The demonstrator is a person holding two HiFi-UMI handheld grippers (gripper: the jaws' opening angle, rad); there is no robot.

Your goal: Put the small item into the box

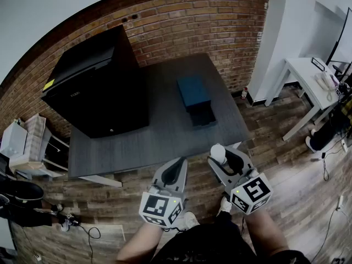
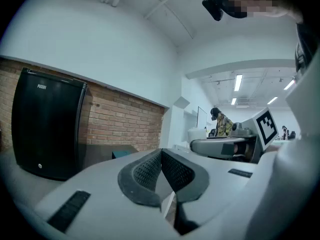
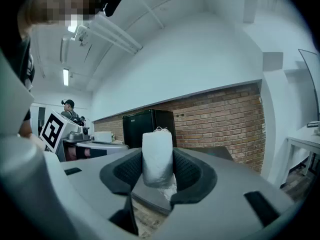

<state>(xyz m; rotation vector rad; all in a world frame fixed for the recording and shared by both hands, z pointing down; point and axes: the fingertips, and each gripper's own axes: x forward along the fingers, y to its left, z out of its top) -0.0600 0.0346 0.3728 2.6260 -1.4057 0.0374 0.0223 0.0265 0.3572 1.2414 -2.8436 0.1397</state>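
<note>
A small white bag-like item (image 1: 218, 153) stands upright between the jaws of my right gripper (image 1: 221, 157), just short of the table's near edge; both pads press its sides (image 3: 158, 160). The teal box (image 1: 193, 91) lies on the dark grey table (image 1: 165, 131) toward its far right, with a dark lower part (image 1: 203, 117) in front of it. My left gripper (image 1: 180, 163) hovers beside the right one, its jaws closed together with nothing between them (image 2: 161, 155). From the left gripper view the teal box (image 2: 121, 154) shows far ahead.
A black mini fridge (image 1: 96, 81) fills the table's left half, against a brick wall (image 1: 209, 15). A white desk (image 1: 313, 87) stands at the right and a cluttered shelf (image 1: 25, 142) at the left. Cables lie on the wooden floor (image 1: 291, 164). Another person (image 2: 220, 121) stands far off.
</note>
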